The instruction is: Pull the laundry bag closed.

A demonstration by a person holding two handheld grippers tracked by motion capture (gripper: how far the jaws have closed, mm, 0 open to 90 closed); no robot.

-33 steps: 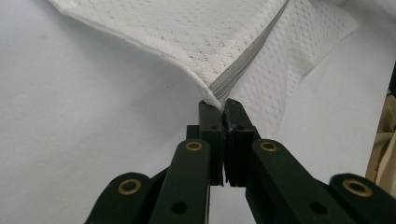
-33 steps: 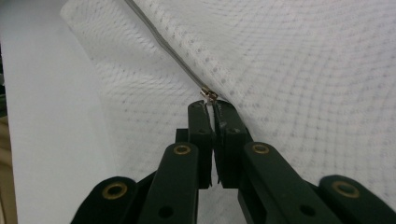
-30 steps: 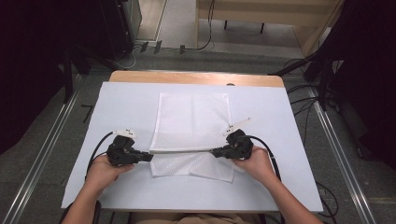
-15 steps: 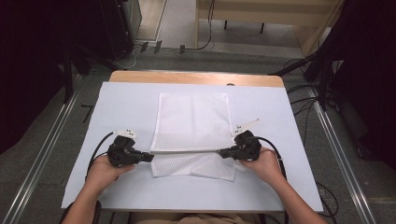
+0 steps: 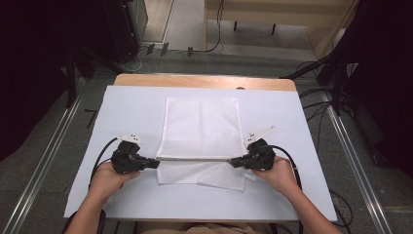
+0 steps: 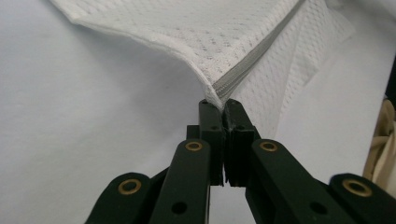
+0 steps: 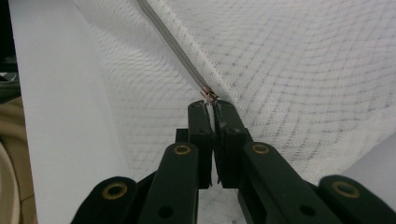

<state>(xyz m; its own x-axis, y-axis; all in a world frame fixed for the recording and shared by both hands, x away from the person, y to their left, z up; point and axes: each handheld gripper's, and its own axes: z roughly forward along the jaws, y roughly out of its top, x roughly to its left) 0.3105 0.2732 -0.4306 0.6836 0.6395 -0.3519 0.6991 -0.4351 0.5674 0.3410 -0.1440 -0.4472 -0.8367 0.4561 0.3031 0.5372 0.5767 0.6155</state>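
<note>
White mesh bag [image 5: 201,129] on the tabletop [image 5: 126,105], zipper [image 5: 195,159] stretched taut between both sets of fingers. Left fingers [image 6: 223,109] clamped on one zipper end, right fingers [image 7: 210,108] clamped on the other, by the slider [image 7: 208,95]. Hands low, grippers level, pointing at each other. Zipper axis straight from fingers to fingers; bag body beyond, a flap nearer.

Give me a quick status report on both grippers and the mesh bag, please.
Left gripper shut on mesh bag at zipper end. Right gripper shut on opposite end. Zipper edge stretched taut between them. Nothing in the way.
</note>
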